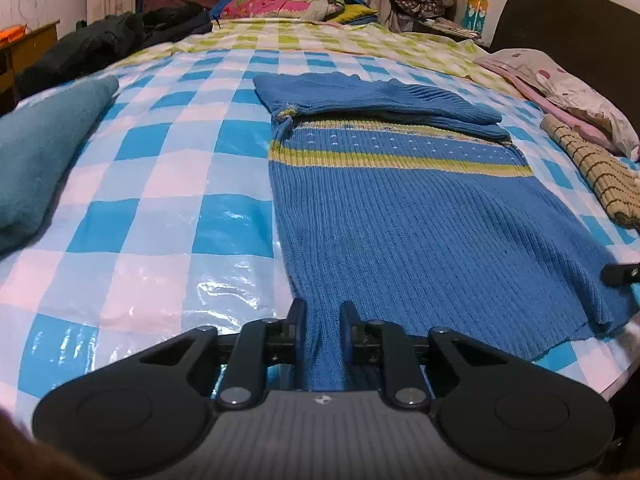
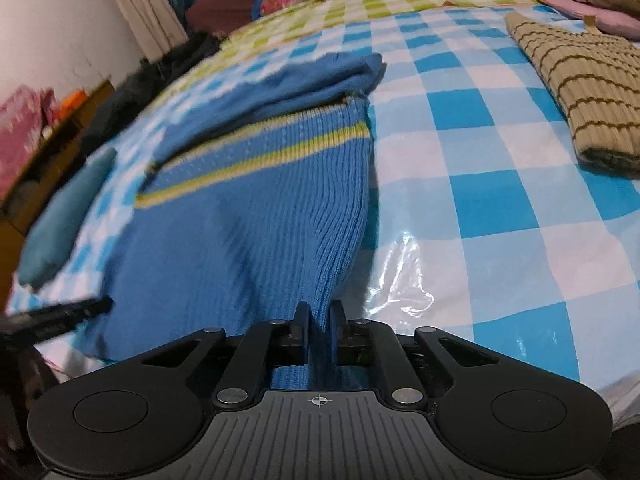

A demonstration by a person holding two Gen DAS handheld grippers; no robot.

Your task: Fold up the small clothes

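A blue knit sweater (image 1: 400,208) with yellow-green stripes lies on the blue-and-white checked sheet (image 1: 160,208), its sleeves folded across the top. My left gripper (image 1: 323,310) is shut on the sweater's near left hem corner. My right gripper (image 2: 320,310) is shut on the near right hem corner of the sweater (image 2: 260,208), which rises in a pulled ridge toward the jaws. The right gripper's fingertip (image 1: 618,274) shows at the right edge of the left wrist view. The left gripper's fingertip (image 2: 76,310) shows at the left of the right wrist view.
A folded teal cloth (image 1: 44,152) lies at the left. A tan striped knit (image 1: 596,172) and pink bedding (image 1: 560,84) lie at the right. Dark clothes (image 1: 100,44) and a colourful pile (image 1: 288,2) sit at the far end. A dark headboard (image 1: 568,24) stands at the right.
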